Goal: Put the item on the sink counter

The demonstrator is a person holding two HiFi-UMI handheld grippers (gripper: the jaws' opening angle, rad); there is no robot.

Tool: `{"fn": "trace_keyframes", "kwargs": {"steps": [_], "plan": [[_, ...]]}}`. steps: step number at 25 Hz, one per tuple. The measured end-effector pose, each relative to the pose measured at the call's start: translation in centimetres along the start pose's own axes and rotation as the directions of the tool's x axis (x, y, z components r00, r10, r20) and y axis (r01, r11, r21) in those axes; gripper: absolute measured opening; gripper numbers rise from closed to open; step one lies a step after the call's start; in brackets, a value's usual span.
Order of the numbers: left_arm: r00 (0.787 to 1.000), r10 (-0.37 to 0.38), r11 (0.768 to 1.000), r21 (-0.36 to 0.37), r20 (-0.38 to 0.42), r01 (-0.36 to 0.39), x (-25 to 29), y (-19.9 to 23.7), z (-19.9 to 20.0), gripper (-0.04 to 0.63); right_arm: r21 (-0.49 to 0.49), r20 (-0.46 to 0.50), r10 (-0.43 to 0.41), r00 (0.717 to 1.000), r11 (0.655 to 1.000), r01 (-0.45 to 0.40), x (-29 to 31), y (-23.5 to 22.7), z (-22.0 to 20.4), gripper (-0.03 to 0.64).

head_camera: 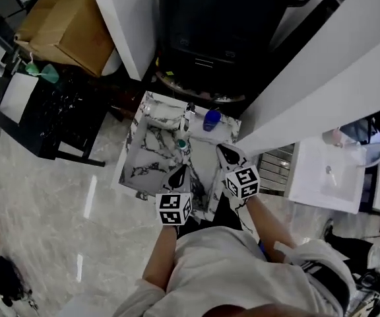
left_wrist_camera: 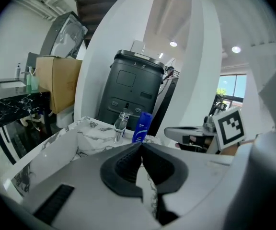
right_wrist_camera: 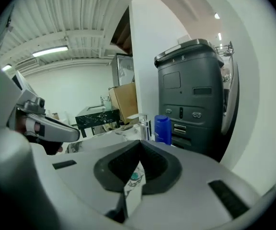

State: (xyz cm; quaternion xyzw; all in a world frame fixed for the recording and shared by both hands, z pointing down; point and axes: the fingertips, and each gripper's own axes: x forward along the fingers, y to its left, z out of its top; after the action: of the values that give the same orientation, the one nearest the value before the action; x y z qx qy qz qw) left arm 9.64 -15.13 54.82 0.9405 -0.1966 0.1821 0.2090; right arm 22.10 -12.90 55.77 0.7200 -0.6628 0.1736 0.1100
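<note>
The blue bottle (head_camera: pixel 210 119) stands upright on the marble sink counter (head_camera: pixel 137 152), at the back right beside the chrome faucet (head_camera: pixel 189 114). It also shows in the left gripper view as the blue bottle (left_wrist_camera: pixel 142 126) and in the right gripper view as the blue bottle (right_wrist_camera: pixel 162 129). My left gripper (head_camera: pixel 180 172) hovers over the basin's near side, shut, with nothing between its jaws. My right gripper (head_camera: pixel 224 152) is just right of it, short of the bottle, also shut and empty. A small teal-topped thing (head_camera: pixel 182 142) lies in the basin.
A dark grey bin (head_camera: pixel 216 32) stands right behind the counter. A cardboard box (head_camera: pixel 71 22) and a black marble table (head_camera: pixel 38 111) are at the left. White walls flank the counter, and a white sink (head_camera: pixel 325 174) is at the right.
</note>
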Motion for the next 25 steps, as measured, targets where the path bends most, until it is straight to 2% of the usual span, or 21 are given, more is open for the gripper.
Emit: {"fn": "trace_keyframes", "kwargs": {"steps": [7,10,14,18,25], "plan": [[0.994,-0.107,0.994,0.025,-0.008,0.107,-1.5,-1.2,-1.2,0.011,0.005,0.02,-0.152,0.988,0.988,0.152,-6.3,4.7,0.3,0.005],[0.99,-0.139,0.99,0.035,0.001,0.139,-1.7,-2.0,-1.0,0.011,0.017,-0.002,-0.192,0.981,0.981,0.192,-8.2,5.4,-0.2,0.005],[0.983,-0.184,0.98,0.073,-0.027,0.186,-2.2,-3.6,-1.9,0.011,0.054,-0.014,-0.256,0.967,0.965,0.257,-10.8,4.8,-0.7,0.005],[0.98,-0.196,0.976,0.096,-0.024,0.197,-2.7,-4.8,-2.2,0.011,0.04,0.008,-0.272,0.962,0.962,0.271,-13.1,5.1,-0.6,0.005],[0.987,-0.154,0.978,0.148,0.044,0.146,-6.8,-8.4,-2.2,0.011,0.032,0.09,-0.245,0.965,0.969,0.243,-17.7,7.3,0.4,0.005]]}}
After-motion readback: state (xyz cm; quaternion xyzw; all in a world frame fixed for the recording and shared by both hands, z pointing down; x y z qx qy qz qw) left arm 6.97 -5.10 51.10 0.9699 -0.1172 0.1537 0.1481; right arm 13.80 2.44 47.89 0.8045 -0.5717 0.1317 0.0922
